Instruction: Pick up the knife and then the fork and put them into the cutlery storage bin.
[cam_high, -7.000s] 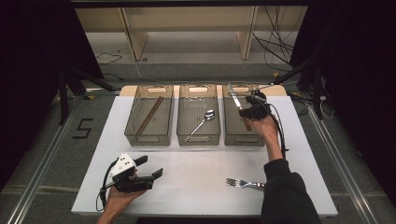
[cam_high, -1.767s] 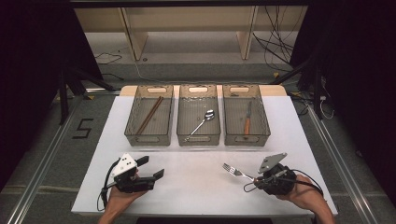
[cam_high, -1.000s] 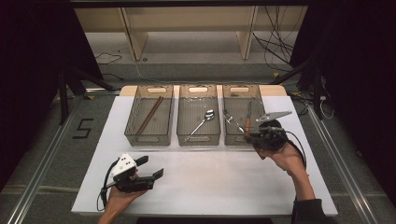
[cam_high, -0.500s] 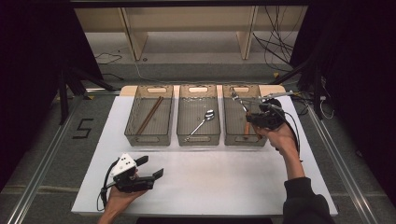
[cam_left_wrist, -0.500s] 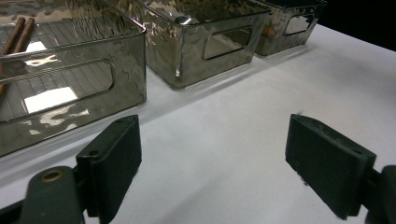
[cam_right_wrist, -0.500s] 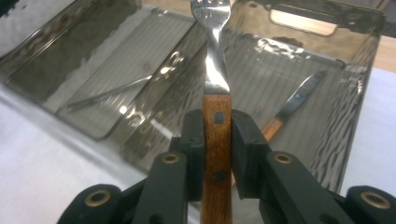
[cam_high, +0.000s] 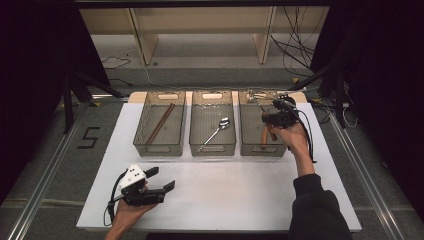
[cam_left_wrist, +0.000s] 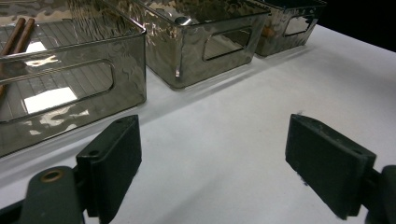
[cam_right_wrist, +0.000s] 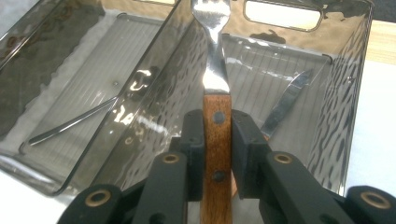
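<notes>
Wood-handled and steel-tined, the fork (cam_right_wrist: 217, 107) stands clamped between the two black pads of my right gripper (cam_right_wrist: 217, 140), which press on either flat side of its brown, riveted handle. Its metal neck and tines run straight out beyond my fingertips, over the near edge and into the space above the right-hand bin (cam_right_wrist: 345, 112), one of three smoky clear plastic bins set in a row on the white table (cam_high: 250, 185). A knife (cam_right_wrist: 285, 105) lies on the ribbed floor of that bin, down and to the right of the fork's neck, apart from it. From the high view, my right gripper (cam_high: 274, 119) hangs over that bin. The middle bin (cam_high: 212, 147) holds a spoon (cam_high: 215, 134). My left gripper (cam_left_wrist: 212, 154) rests low over the bare table near its front edge, well apart from the bins, its jaws spread wide with nothing between them.
</notes>
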